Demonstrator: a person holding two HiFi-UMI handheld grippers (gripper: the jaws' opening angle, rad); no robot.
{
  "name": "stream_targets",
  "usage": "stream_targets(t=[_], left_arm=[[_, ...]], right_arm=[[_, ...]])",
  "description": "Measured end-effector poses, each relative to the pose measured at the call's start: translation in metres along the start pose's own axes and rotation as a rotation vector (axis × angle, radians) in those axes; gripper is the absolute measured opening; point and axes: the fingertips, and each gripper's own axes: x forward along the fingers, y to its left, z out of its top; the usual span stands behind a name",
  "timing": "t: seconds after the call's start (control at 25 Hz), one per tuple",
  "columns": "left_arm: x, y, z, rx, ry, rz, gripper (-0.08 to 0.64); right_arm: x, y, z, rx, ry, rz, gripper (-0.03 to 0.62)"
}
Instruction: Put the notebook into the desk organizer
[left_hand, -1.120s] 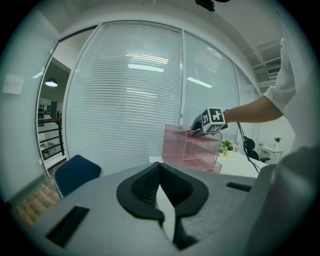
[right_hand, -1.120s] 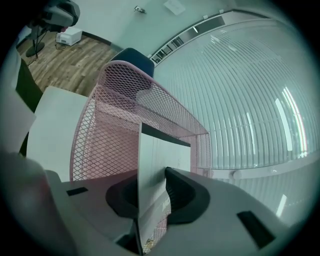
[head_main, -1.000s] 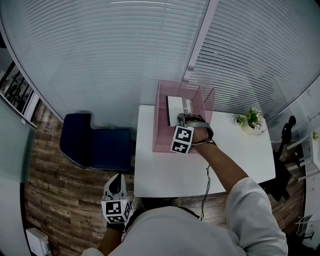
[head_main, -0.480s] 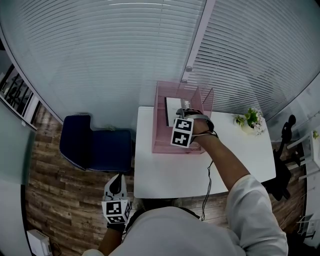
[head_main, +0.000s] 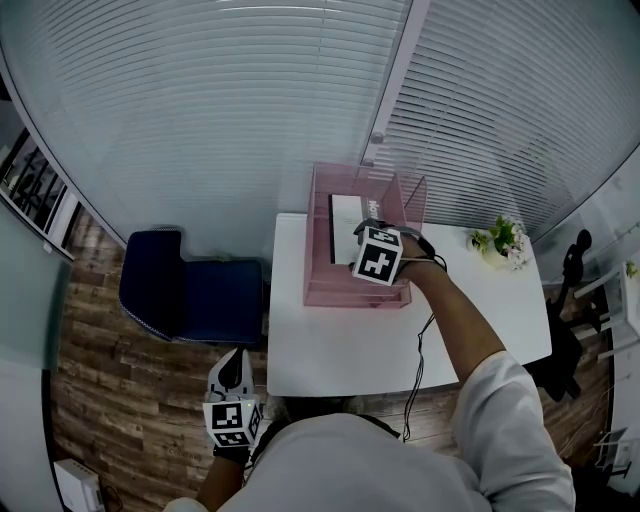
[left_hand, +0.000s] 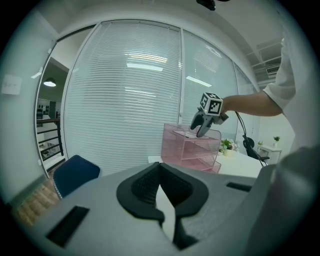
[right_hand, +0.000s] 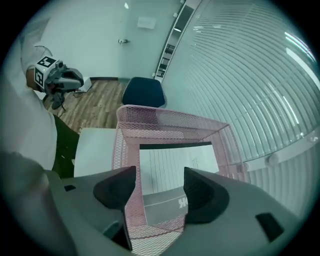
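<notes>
The person's right arm reaches out long over the white table (head_main: 330, 350), and the left arm hangs low by the body, near the blue chair (head_main: 190, 290). The pink desk organizer (head_main: 318, 240) stands at the table's back edge. The notebook (head_main: 347, 215) lies flat in its top tray. The right gripper (head_main: 368, 232) is just above the tray's front edge. The left gripper (head_main: 232, 358) points at the wooden floor. Only the right gripper view shows that the right gripper's (right_hand: 160, 187) jaws are opening, with nothing pinched; the notebook (right_hand: 175, 167) lies below them, inside the mesh walls (right_hand: 165, 117). Only the left gripper view shows the left gripper's (left_hand: 161, 172) jaws pressed together at the tips, holding nothing. 1 second ago the right gripper was lower, down in the tray at the notebook; now it has lifted up and back. The left gripper has not moved.
</notes>
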Motion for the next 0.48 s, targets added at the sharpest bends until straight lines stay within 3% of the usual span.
stream_targets(t=[0.2, 0.48], left_arm=[[0.003, -0.008, 0.004, 0.01, -0.006, -0.016, 0.008], [0.008, -0.022, 0.012, 0.026, -0.018, -0.04, 0.008]], right_arm=[[-0.021, 0.003, 0.011, 0.076, -0.127, -0.024, 0.304], [-0.069, -0.001, 0.017, 0.219, -0.368, -0.167, 0.278]])
